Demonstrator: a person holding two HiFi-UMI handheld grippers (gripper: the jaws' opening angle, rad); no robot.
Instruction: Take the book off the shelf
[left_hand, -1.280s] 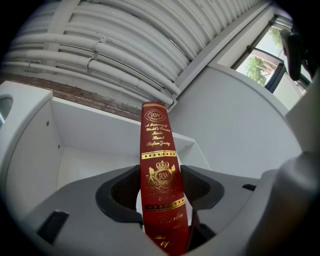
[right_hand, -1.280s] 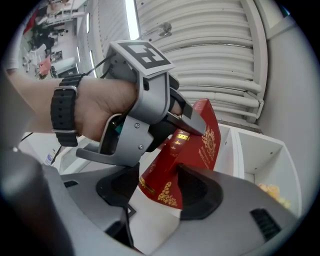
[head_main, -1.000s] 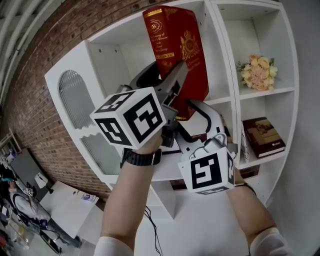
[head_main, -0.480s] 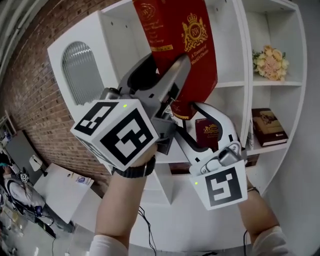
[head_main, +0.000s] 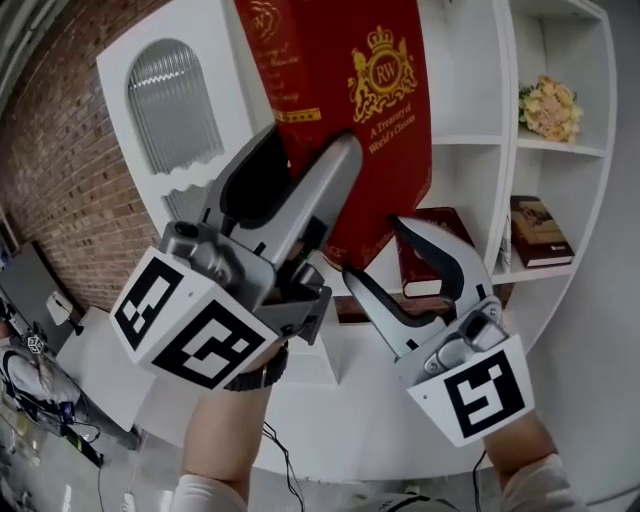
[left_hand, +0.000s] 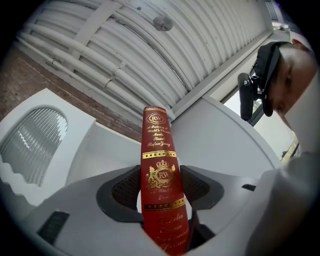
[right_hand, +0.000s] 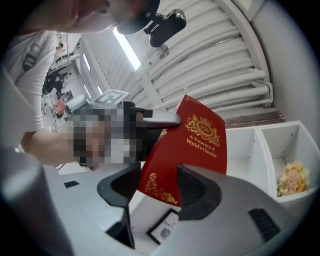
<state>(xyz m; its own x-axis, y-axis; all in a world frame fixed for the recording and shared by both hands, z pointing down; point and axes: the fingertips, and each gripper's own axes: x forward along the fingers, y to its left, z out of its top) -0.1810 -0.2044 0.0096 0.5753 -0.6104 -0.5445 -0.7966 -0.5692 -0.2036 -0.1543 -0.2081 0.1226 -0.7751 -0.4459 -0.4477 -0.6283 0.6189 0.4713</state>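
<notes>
Fingers of the left gripper clamp the red book by its spine, one dark pad on each side of the gilt crest, so the grip is firm and fairly wide. The book stands nearly upright, its top leaning slightly toward 11 o'clock in the head view, and is held in the air in front of the white shelf unit rather than in any compartment. Just below, toward 5 o'clock from that grip, the right gripper has its fingers spread wide; they have just been closing a little, and the book's lower corner shows in the gap between them with neither pad pressing on it. Each gripper is carried by a bare forearm coming up from 6 o'clock, the left one with a dark wristband. Farther out on the shelf unit, a pale bouquet sits at 2 o'clock and a brown book lies flat on the board below it at 3 o'clock. An arched ribbed panel is at 10 o'clock, with a brick wall beyond it.
</notes>
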